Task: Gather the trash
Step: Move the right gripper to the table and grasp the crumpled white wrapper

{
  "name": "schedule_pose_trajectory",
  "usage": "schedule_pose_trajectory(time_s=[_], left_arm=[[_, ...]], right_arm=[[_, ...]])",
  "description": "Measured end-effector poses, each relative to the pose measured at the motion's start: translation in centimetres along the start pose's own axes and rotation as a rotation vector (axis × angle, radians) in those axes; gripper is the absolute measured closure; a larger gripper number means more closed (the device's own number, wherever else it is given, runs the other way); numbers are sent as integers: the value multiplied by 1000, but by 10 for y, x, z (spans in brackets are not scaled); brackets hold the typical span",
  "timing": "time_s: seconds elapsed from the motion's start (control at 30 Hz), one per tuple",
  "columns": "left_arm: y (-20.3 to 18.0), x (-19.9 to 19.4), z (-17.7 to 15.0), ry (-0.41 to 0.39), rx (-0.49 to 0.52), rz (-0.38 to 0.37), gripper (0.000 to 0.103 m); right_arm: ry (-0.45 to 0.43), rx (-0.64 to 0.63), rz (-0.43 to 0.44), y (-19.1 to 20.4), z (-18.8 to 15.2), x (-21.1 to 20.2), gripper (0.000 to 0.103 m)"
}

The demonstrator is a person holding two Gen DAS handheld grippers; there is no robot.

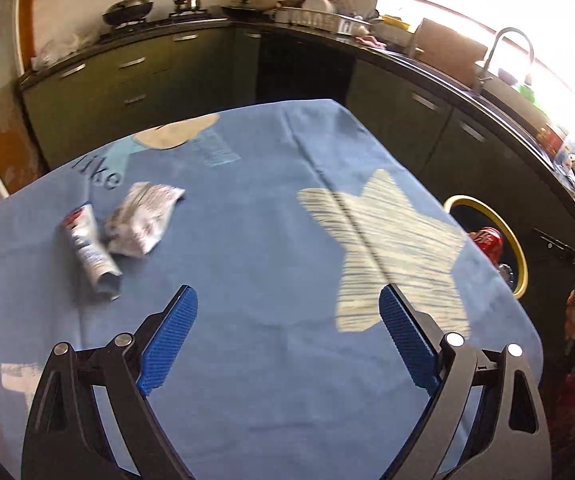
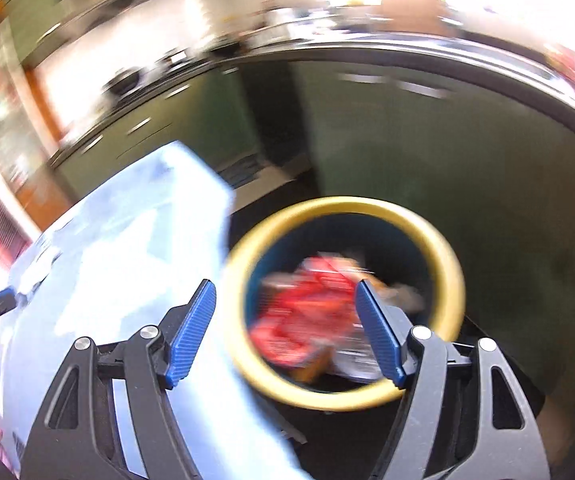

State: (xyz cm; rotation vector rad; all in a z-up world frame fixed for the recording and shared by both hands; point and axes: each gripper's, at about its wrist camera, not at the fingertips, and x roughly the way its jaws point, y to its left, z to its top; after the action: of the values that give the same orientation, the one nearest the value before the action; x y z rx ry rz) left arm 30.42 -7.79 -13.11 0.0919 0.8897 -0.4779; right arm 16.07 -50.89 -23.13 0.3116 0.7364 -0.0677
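A squashed silver tube (image 1: 89, 254) and a crumpled printed wrapper (image 1: 141, 218) lie side by side on the blue tablecloth (image 1: 267, 240), far left of my left gripper (image 1: 287, 300), which is open and empty above the cloth. A yellow-rimmed bin (image 2: 343, 304) stands beside the table; it also shows in the left wrist view (image 1: 519, 248). Red packaging (image 2: 303, 316) and other trash lie inside it. My right gripper (image 2: 285, 292) is open and empty, hovering above the bin's mouth. The right wrist view is blurred.
Dark green kitchen cabinets (image 1: 135, 76) run along the back and right, with a stove and pans (image 1: 127, 10), a dish rack (image 1: 319, 16) and a sink tap (image 1: 503, 52). The table edge (image 2: 223, 240) lies right beside the bin.
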Motion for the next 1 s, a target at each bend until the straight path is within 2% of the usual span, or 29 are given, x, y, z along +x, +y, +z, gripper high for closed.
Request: schedule_pose_trajectory(time_s=[0.2, 0.3, 0.53, 0.6, 0.73, 0.83, 0.9, 1.0], left_arm=[[74, 1, -40, 42, -56, 95, 12], [97, 7, -52, 65, -97, 98, 12], [106, 9, -60, 69, -102, 96, 9], [105, 9, -61, 66, -93, 97, 8], [97, 10, -61, 62, -79, 99, 6], [93, 12, -62, 61, -57, 116, 5], [90, 14, -63, 62, -43, 128, 5], [86, 17, -64, 65, -30, 142, 5]], right_arm=[[100, -230, 192, 120, 21, 37, 35], [153, -333, 290, 184, 29, 60, 35], [281, -479, 356, 300, 36, 113, 35], [297, -531, 358, 323, 40, 129, 35], [313, -738, 378, 365, 55, 159, 34], [376, -872, 374, 380, 59, 184, 32], [423, -925, 384, 385, 58, 197, 32], [448, -971, 413, 391, 54, 204, 29]])
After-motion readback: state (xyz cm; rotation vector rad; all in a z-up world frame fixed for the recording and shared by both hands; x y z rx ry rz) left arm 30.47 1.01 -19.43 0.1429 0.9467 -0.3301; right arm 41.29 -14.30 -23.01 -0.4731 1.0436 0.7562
